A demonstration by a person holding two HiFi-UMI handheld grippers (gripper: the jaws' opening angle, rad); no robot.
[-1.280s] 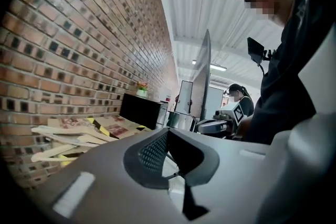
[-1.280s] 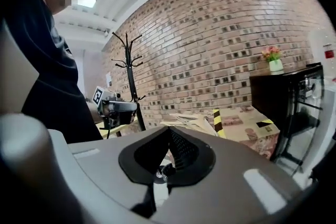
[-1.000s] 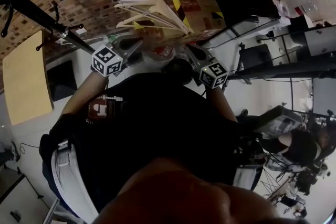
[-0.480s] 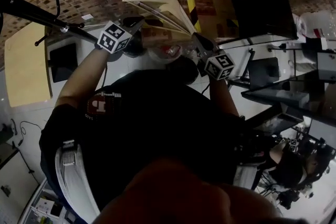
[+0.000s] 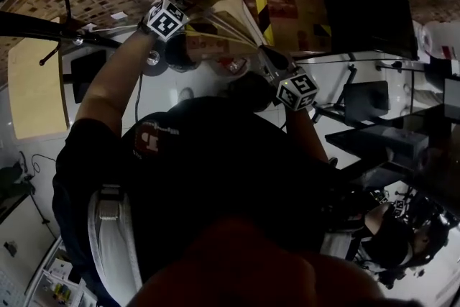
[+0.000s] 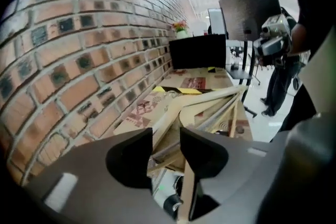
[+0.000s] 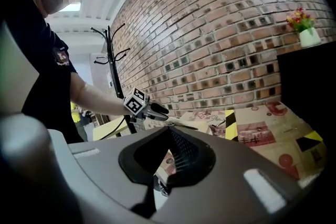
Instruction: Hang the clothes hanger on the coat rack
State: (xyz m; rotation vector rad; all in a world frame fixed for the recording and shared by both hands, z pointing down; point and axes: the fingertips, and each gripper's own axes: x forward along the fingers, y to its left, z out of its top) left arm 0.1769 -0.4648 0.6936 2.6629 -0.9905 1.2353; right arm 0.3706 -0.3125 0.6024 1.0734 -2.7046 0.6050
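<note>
Several pale wooden clothes hangers (image 5: 215,11) lie stacked on the cardboard-covered bench (image 5: 287,7) by the brick wall. None is on the black metal coat rack (image 5: 36,26), which stands well apart to the left. By my judgement the task has barely begun: picking one hanger, lifting it, carrying it left and hooking it are all left to do.

The left gripper (image 6: 166,149) has just been opening its jaws. They stand spread, with a hanger arm running through the gap, apparently not pressed. The right gripper (image 7: 169,131) has its tips drawn together at the stack's near right end; whether it pinches wood is unclear.

The hangers' long axis runs from far left to near right, between the two grippers. I cannot pick out a hook.
</note>
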